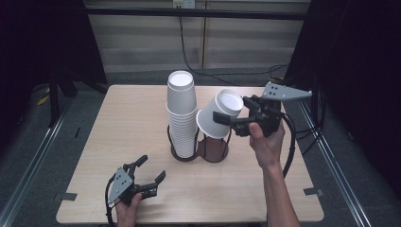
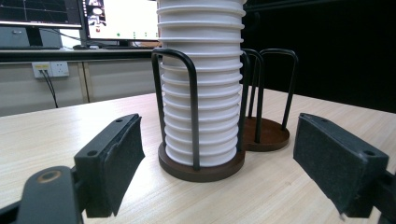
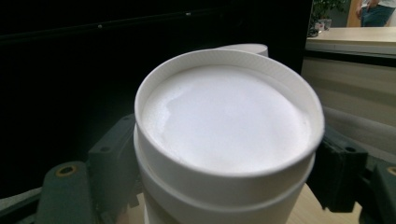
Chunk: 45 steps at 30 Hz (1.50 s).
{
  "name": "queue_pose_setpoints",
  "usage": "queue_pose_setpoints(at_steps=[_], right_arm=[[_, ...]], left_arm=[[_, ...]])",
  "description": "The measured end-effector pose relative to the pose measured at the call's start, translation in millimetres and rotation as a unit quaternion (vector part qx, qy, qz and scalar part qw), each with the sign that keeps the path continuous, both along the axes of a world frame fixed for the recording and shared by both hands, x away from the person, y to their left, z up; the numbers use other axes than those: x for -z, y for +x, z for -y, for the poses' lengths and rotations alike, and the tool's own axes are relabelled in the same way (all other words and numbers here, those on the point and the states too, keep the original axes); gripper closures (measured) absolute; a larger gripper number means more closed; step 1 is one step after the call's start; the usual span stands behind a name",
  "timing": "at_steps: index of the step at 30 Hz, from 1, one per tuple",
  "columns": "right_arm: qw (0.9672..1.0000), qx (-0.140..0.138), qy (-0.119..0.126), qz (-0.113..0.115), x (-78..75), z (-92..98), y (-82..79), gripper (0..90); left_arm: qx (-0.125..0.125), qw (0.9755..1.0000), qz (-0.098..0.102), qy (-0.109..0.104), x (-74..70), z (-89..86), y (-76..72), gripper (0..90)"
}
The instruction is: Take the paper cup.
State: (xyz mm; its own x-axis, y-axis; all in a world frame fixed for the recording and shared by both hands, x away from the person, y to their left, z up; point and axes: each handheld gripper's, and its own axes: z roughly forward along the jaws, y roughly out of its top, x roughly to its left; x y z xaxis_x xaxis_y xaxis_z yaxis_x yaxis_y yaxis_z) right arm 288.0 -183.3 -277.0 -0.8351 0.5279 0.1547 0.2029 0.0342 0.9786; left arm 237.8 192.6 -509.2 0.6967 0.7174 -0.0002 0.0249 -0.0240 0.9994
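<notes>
1. Right gripper (image 1: 226,119), the black one in the person's right hand (image 1: 267,142), is holding white paper cups (image 1: 220,113) pushed one inside the other, with a jaw pressed on each side.
2. These held cups are upside down and tilted, with the flat bottom up. They hang in the air just over the empty dark brown round stand with thin black wire hoops (image 1: 213,147).
3. In the right gripper view the white cups (image 3: 229,135) sit tight between the two black jaws.
4. Next to the empty stand is a second dark brown stand (image 1: 183,153). The two stands touch.
5. The second stand has a tall stack of white paper cups (image 1: 181,116) in it, upside down too. The held cups are just beside this stack.
6. Left gripper (image 1: 152,176) is low near the front of the table, in the person's left hand (image 1: 128,213). Its jaws are apart and hold nothing.
7. In the left gripper view the tall stack (image 2: 201,84) stands ahead, between the two open black pads (image 2: 122,158), but away from them.
8. The table (image 1: 123,123) is light wood with a pale grain. Its top is flat and bare around the stands.
9. The floor (image 1: 47,156) around the table is grey, with metal rails on both sides.
10. Black curtains (image 1: 38,42) hang left and right. A pale panel wall (image 1: 236,42) is at the back, with a black cable (image 1: 189,56) hanging down it.
11. Computer screens (image 2: 70,18) glow behind the table in the left gripper view.
</notes>
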Motion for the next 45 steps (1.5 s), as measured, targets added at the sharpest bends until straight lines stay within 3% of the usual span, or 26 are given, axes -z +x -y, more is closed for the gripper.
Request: queue_pose_setpoints(at_steps=[11, 17, 20, 23, 24, 27, 31, 33, 38, 43, 45], right_arm=[[0.9999, -0.012, 0.005, -0.011, 26.1, -10.8, -7.8, 21.8], [0.9995, -0.022, 0.004, -0.024, 42.7, -16.3, -9.1, 21.9], [0.9991, -0.029, -0.001, -0.031, 52.4, -22.6, -9.9, 21.9], [0.9986, -0.036, -0.006, -0.037, 61.1, -28.1, -11.5, 21.9], [0.9986, -0.036, -0.006, -0.037, 61.1, -28.1, -11.5, 21.9], [0.9983, -0.043, -0.012, -0.038, 66.0, -32.7, -12.8, 21.9], [0.9976, -0.049, -0.007, -0.047, 74.7, -35.9, -12.5, 22.0], [0.9972, -0.052, -0.009, -0.052, 78.6, -38.3, -12.9, 22.0], [0.9967, -0.06, -0.007, -0.055, 86.3, -43.3, -15.2, 22.0], [0.9955, -0.072, -0.011, -0.06, 94.2, -50.2, -15.8, 22.0], [0.9952, -0.074, -0.016, -0.061, 98.0, -53.9, -16.0, 22.0]], left_arm=[[-0.003, 1.0, 0.001, -0.007, 0.4, 0.3, -0.8, 16.6], [0.01, 0.9998, -0.015, 0.009, -1.3, 6.2, 2.4, 16.2], [0.03, 0.9994, -0.012, 0.016, -3.8, 6.5, 3.5, 15.8], [0.032, 0.9992, -0.026, 0.004, -7.1, 7.7, 1.6, 15.9], [0.037, 0.9989, -0.025, 0.012, -9.0, 6.5, 2.2, 15.9], [0.047, 0.9983, -0.036, -0.005, -13.5, 7.7, -0.3, 16.0], [0.059, 0.9975, -0.039, 0.002, -19.6, 10.0, -3.0, 16.3], [0.065, 0.9973, -0.03, 0.017, -24.7, 10.9, -3.4, 16.3], [0.081, 0.9963, -0.025, 0.007, -34.7, 18.3, -7.1, 16.3], [0.096, 0.9951, -0.016, 0.017, -41.9, 26.0, -7.9, 16.3], [0.1, 0.9948, -0.014, 0.012, -44.5, 28.1, -9.2, 16.2]])
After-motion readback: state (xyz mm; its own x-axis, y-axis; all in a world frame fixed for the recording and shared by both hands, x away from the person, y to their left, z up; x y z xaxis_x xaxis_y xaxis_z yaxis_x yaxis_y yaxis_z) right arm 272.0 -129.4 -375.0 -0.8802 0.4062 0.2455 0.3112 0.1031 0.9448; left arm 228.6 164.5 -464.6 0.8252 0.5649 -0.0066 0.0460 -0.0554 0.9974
